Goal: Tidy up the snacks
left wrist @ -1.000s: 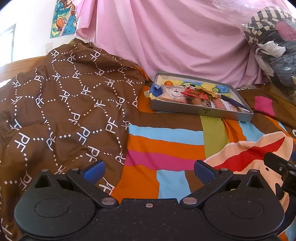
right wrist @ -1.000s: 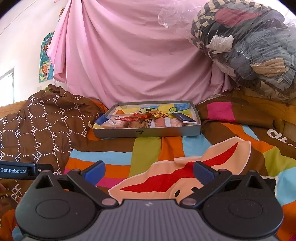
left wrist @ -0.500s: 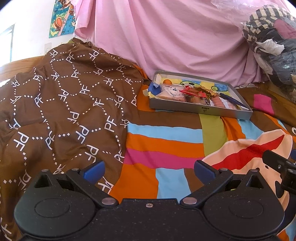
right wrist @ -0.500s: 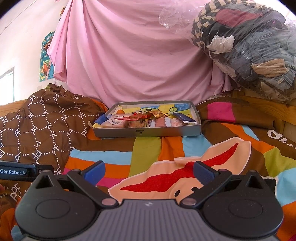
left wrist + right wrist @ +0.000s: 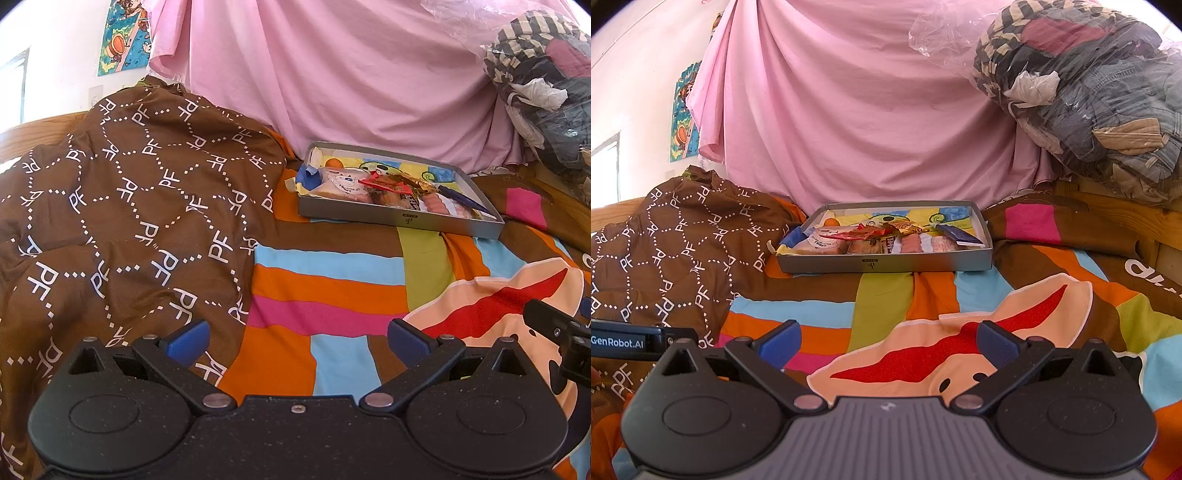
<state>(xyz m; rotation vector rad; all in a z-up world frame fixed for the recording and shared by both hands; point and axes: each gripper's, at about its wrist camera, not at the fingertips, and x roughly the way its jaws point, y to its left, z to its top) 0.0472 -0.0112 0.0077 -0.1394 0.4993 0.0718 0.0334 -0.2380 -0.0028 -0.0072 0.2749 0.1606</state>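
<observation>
Little change vs 1 s ago: left tool [image 5: 295,338] edged slightly nearer. Both tools wide open, empty; right tool [image 5: 886,338] static. Snacks [image 5: 882,238] sit in tray [image 5: 886,263] on bed, well ahead. Early or done: can't tell.

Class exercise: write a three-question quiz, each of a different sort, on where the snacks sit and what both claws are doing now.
1. True or false: the left claw holds a snack.
2. The snacks lie in: A) a grey tray; B) a bag; C) a bowl.
3. Fill in: left of the tray lies a ____ blanket with white letters.

Key: 1 false, both the left and the right claw are open and empty; 2 A; 3 brown.
</observation>
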